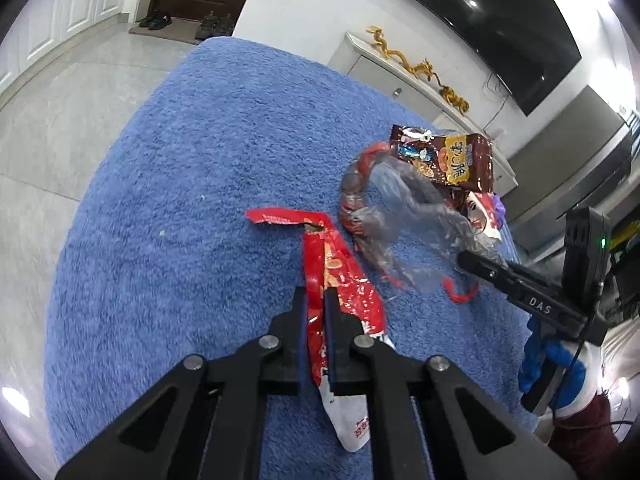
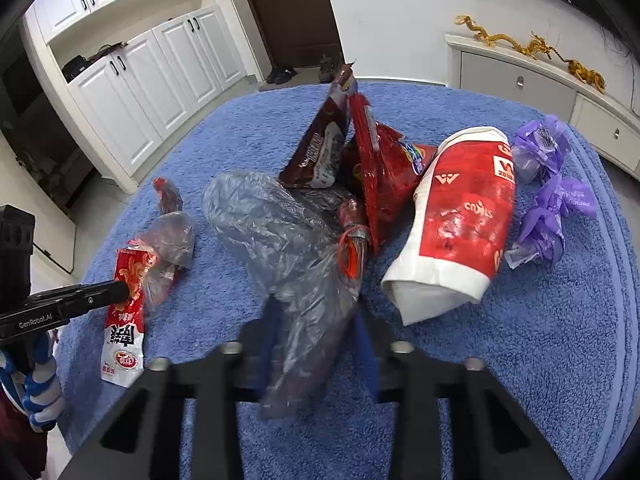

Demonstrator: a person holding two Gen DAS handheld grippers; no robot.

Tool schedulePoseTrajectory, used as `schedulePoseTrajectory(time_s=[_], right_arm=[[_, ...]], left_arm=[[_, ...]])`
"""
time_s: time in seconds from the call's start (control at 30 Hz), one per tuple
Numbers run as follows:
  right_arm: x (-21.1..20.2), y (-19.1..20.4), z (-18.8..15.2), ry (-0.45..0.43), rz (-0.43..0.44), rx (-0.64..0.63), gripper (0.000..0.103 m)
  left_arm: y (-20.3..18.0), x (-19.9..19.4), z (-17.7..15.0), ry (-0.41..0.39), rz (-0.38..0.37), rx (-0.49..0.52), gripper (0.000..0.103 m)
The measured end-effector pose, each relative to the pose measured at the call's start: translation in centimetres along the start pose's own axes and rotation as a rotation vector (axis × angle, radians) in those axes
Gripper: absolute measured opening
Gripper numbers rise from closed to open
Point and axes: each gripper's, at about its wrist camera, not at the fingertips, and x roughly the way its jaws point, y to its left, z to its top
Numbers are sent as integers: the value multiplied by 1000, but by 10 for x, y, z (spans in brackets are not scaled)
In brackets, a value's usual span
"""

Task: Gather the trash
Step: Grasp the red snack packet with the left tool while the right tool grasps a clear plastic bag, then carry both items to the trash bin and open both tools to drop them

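Two tool labels: "DAS", "GenRobot.AI".

"DAS" stands in white on the right gripper's black finger; "GenRobot.AI" on the left gripper's black arm. The brown snack wrapper carries yellow-boxed Chinese characters.

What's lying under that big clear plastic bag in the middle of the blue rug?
Under the clear plastic bag, a red wrapper shows through its right edge, and blue rug shows through elsewhere. Whatever sits beneath the crumpled middle is hidden.
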Motion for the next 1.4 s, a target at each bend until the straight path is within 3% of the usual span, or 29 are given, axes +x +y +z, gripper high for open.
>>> schedulePoseTrajectory(time_s=[0.03, 0.13, 0.5, 0.83, 1.13, 1.4], right_arm=[[-4, 1, -2, -6, 4, -4, 12], [-14, 4, -9, -21, 12, -17, 9], [-91, -4, -51, -117, 28, -6, 8], [-167, -35, -93, -240, -49, 82, 8], [-238, -101, -156, -339, -198, 237, 8], [-274, -175, -228, -377, -329, 454, 8]], left_arm=[[0, -2, -1, -6, 2, -3, 6], [-3, -14, -4, -29, 10, -10, 6], [-16, -70, -20, -124, 23, -5, 6], [-79, -104, -23, -185, -31, 100, 6], [-179, -86, -20, -141, -124, 265, 6], [-313, -29, -32, -35, -224, 480, 6]])
